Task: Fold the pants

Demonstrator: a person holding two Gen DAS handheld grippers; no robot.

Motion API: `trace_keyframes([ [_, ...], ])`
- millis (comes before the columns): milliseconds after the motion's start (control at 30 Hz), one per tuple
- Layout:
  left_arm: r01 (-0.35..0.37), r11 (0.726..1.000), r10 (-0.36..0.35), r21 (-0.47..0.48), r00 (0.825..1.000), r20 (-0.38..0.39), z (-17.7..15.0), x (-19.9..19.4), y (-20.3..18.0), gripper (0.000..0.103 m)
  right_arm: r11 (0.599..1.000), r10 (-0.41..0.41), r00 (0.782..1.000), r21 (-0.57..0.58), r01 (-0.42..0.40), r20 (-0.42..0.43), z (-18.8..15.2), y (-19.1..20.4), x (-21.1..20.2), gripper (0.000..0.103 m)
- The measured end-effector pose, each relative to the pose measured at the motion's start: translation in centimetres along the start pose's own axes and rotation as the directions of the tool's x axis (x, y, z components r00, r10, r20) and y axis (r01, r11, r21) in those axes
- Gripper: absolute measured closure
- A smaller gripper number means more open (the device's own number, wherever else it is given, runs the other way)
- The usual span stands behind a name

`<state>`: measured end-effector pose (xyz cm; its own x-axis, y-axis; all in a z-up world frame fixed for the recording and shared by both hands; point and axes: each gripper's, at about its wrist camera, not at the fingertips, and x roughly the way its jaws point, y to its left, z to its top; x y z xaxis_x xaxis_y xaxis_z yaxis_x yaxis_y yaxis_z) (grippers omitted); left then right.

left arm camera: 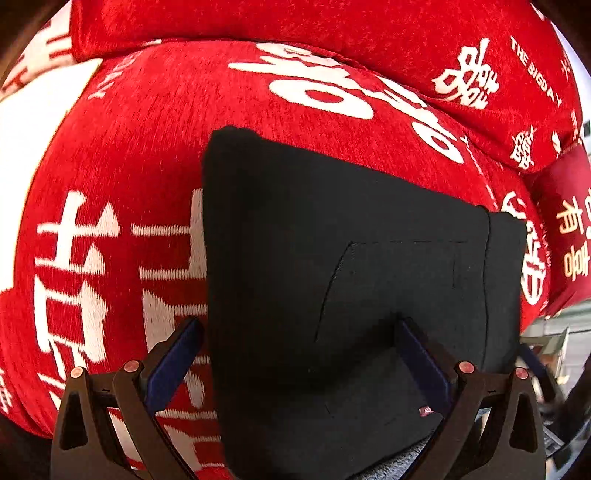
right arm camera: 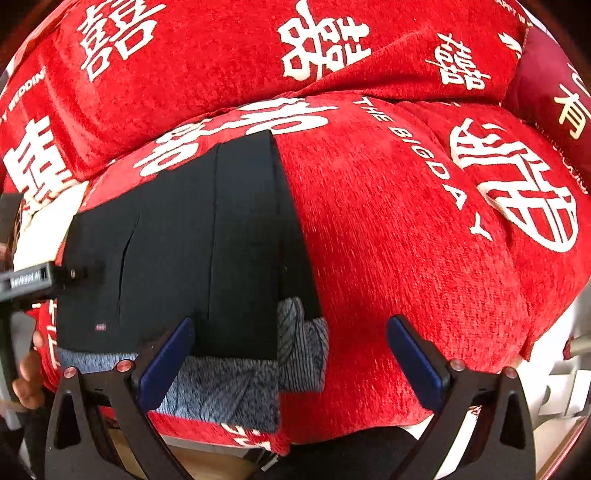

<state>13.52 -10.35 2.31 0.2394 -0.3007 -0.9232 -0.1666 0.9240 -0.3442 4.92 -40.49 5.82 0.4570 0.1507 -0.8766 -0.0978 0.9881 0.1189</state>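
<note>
The black pants [left arm camera: 351, 266] lie folded into a compact rectangle on a red cover [left arm camera: 129, 155] printed with white characters, which drapes a cushioned seat; a matching red cushion [left arm camera: 332, 33] sits along the back. In the left wrist view the left tool [left arm camera: 299, 325] hangs just over the near part of the pants, its two blue-padded fingers [left arm camera: 417, 354] spread wide. One pad sits over the red cover beside the pants' left edge, the other over the black cloth. Nothing is pinched between them. A slanted pocket slit and a tiny red label [left arm camera: 424, 410] show on the top layer.

Over to the right wrist view: the right tool [right arm camera: 291, 325] is spread wide too, empty, one blue pad at the near edge of the pants [right arm camera: 207, 240], the other out over bare red cover [right arm camera: 388, 258]. Under the near edge of the pants a grey patterned cloth [right arm camera: 229, 387] peeks out, lying flat on the cover. At the far left the body of the left tool [right arm camera: 44, 278] reaches in over the pants, and part of a hand [right arm camera: 27, 373] shows at the lower left edge. A darker red pillow [right arm camera: 554, 92] with gold characters sits at the far right.
</note>
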Motion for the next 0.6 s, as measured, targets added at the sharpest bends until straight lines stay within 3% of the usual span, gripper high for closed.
trace_keyframes([
  [100,-0.003,1.000,0.003,0.017,0.999,0.034,-0.7,-1.6,0.8,0.000,0.999,0.034,0.999,-0.023,-0.034,0.031,0.2,-1.0,-0.8,0.000],
  [167,0.036,0.998,-0.039,0.055,0.998,0.057,-1.4,-2.3,1.5,0.000,0.996,0.088,0.995,-0.011,-0.087,0.046,0.6,-2.2,-0.9,0.000],
  [233,0.073,0.995,-0.075,0.075,0.997,0.021,-1.9,-1.8,2.6,0.000,0.983,0.183,0.982,0.024,-0.184,0.051,1.2,-3.9,-0.4,0.000],
  [333,0.137,0.990,-0.136,0.030,0.991,-0.011,-2.1,-0.8,3.7,0.000,0.957,0.277,0.961,0.092,-0.276,-0.008,2.2,-5.5,1.8,0.000],
  [433,0.145,0.989,-0.145,0.040,0.989,0.004,-1.8,-0.7,3.2,0.000,0.953,0.293,0.955,0.086,-0.290,-0.034,3.1,-5.2,3.4,0.000],
  [600,0.118,0.987,-0.120,0.107,0.993,0.009,-1.7,0.2,1.0,0.000,0.924,0.383,0.921,0.018,-0.382,-0.067,3.6,-2.6,5.0,0.000],
])
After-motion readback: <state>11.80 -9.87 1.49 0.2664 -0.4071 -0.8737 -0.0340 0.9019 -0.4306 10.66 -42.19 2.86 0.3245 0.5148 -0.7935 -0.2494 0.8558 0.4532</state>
